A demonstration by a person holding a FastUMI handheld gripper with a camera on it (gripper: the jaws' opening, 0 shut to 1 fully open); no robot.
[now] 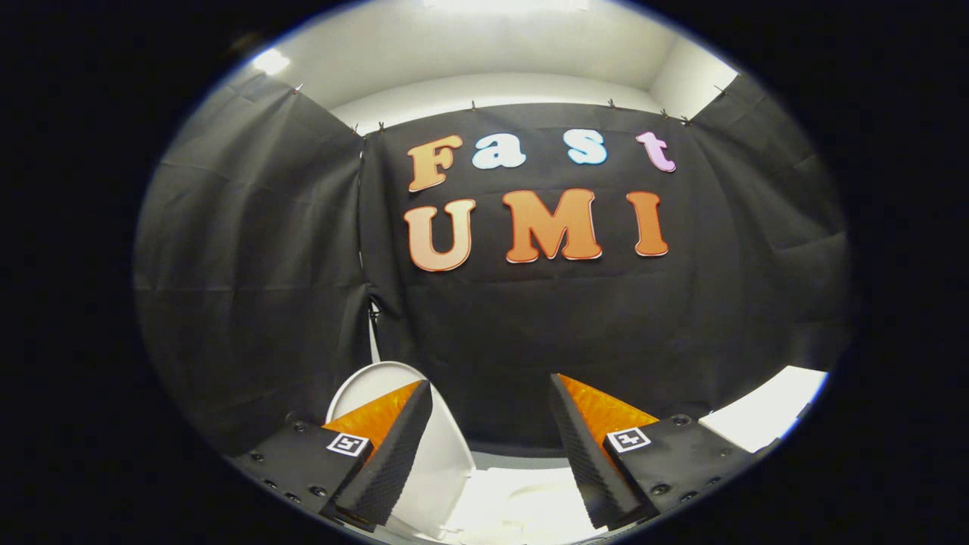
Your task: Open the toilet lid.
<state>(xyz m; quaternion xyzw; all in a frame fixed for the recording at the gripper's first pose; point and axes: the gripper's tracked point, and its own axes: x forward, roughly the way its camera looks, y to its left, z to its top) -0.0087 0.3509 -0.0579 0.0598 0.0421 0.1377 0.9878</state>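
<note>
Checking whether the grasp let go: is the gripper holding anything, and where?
Nothing is held. The gripper is open, fingers apart, with the raised toilet lid beside one finger.

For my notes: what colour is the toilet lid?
White, plain; the toilet lid shows in the gripper view, behind the open gripper.

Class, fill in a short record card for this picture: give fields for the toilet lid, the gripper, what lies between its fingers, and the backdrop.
toilet lid: white toilet lid raised, standing up on edge behind the left finger
gripper: gripper open, fingers spread wide, pressing on nothing
between fingers: bright white surface low down, too washed out to identify; black cloth wall beyond
backdrop: black cloth on all sides, white ceiling above
task state: lid appears already up
</note>
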